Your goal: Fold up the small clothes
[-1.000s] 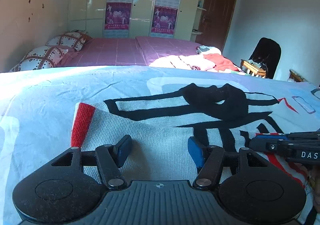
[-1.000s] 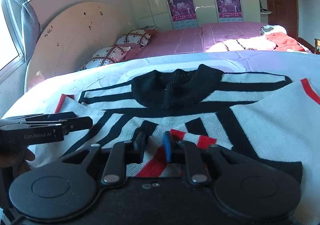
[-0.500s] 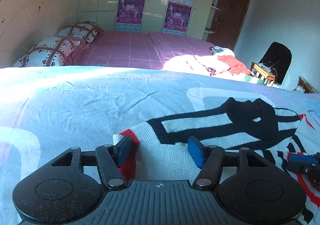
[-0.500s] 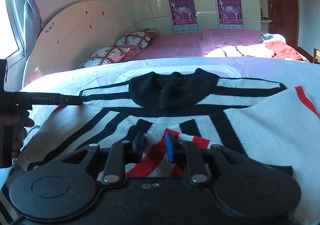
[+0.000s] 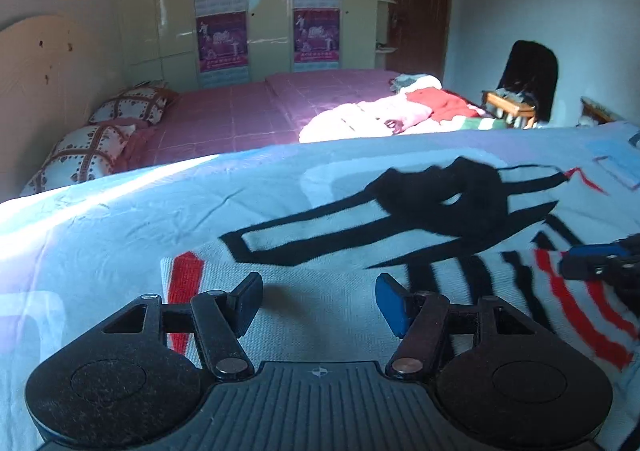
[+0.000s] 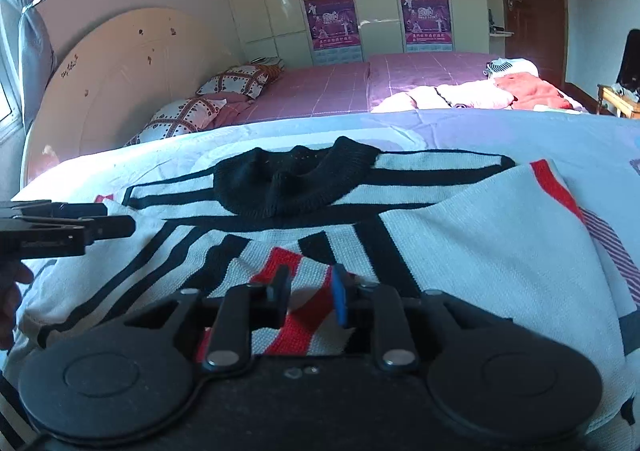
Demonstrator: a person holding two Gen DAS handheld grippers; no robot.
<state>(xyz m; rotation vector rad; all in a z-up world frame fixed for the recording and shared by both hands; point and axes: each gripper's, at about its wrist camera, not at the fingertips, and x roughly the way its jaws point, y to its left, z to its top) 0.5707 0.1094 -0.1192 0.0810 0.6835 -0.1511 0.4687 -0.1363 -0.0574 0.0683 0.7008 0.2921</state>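
My left tool [image 5: 318,301] is spread wide, hovering over the white knit sweater with black and red stripes [image 5: 340,283], near its red-trimmed cuff. The sweater's lying flat on the bed's pale blue sheet [image 5: 120,227]. My right tool [image 6: 310,297] has a gap between its pads over a bunched red-striped fold; can't tell if it's pinching.
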